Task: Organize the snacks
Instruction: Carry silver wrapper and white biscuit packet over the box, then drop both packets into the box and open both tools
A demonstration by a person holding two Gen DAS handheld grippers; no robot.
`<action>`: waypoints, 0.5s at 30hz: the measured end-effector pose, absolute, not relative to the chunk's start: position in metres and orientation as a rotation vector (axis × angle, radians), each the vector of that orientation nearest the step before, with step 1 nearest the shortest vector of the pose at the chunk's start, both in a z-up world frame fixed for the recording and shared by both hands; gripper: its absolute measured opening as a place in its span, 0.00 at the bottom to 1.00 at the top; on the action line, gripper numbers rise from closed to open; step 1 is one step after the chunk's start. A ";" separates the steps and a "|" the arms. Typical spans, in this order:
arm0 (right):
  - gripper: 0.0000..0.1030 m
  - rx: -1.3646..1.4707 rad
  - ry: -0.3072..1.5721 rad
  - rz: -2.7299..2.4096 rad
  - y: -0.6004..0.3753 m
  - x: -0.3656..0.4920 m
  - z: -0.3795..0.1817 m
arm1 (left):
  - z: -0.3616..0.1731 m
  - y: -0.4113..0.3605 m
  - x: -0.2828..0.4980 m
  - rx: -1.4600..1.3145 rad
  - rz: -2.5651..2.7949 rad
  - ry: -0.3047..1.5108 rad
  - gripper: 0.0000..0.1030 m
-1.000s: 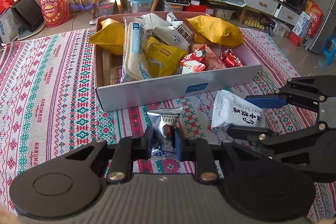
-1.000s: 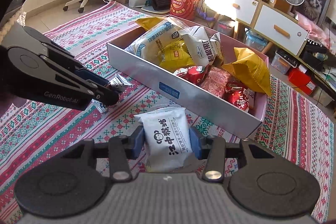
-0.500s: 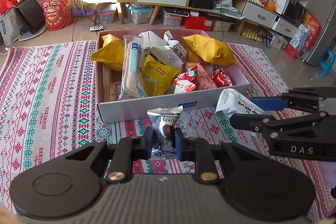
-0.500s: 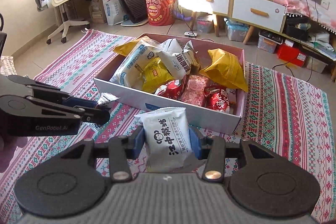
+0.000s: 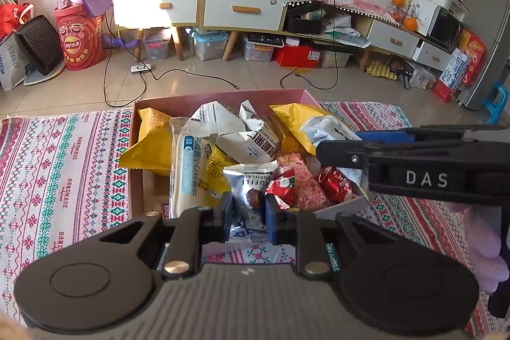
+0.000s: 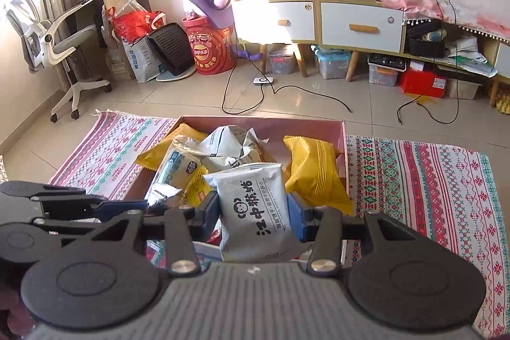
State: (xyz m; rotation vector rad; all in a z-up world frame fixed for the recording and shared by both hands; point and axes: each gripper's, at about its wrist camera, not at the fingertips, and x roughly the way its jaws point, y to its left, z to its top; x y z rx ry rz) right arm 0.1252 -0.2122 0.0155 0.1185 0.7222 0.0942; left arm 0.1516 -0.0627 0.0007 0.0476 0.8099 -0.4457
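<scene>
A: Over the near edge of the pink box (image 5: 220,96), what does the left gripper (image 5: 248,214) have?

B: A small silver packet (image 5: 247,191). The two blue pads are squeezed onto its sides, with only the packet between them. It stands up straight and hangs over the snacks at the box's 6 o'clock side.

A: And the right gripper (image 6: 252,214)?

B: It pinches a white packet (image 6: 255,212) with black letters and a little round face. Its pads press on both sides of the pack. It is a wider pack, so the pads sit farther apart than on the left one.

A: Where is that one?

B: Also above the box, near its 6 o'clock edge. In the left camera the right gripper comes in from 3 o'clock.

A: What is already in the box?

B: A yellow bag (image 6: 314,169) at 2 o'clock, another yellow bag (image 5: 151,142) at 10 o'clock, a crumpled white bag (image 5: 245,136) in the middle, and red packets (image 5: 318,184) at 5 o'clock.

A: What is under the box?

B: A striped rug (image 6: 430,187) with red and green patterns on the tile floor.
</scene>
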 end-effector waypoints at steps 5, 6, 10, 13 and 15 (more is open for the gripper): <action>0.41 0.146 0.727 0.060 -0.215 0.147 0.009 | -0.007 -0.073 0.164 0.077 -0.428 0.821 0.25; 0.41 0.150 0.728 0.058 -0.215 0.150 0.008 | -0.008 -0.074 0.166 0.083 -0.424 0.822 0.25; 0.41 0.157 0.725 0.044 -0.218 0.159 0.005 | -0.014 -0.076 0.174 0.097 -0.413 0.826 0.25; 0.41 0.177 0.720 0.043 -0.219 0.163 0.006 | -0.018 -0.073 0.178 0.090 -0.409 0.826 0.25; 0.41 0.201 0.713 0.058 -0.220 0.163 0.007 | -0.020 -0.070 0.179 0.085 -0.404 0.825 0.26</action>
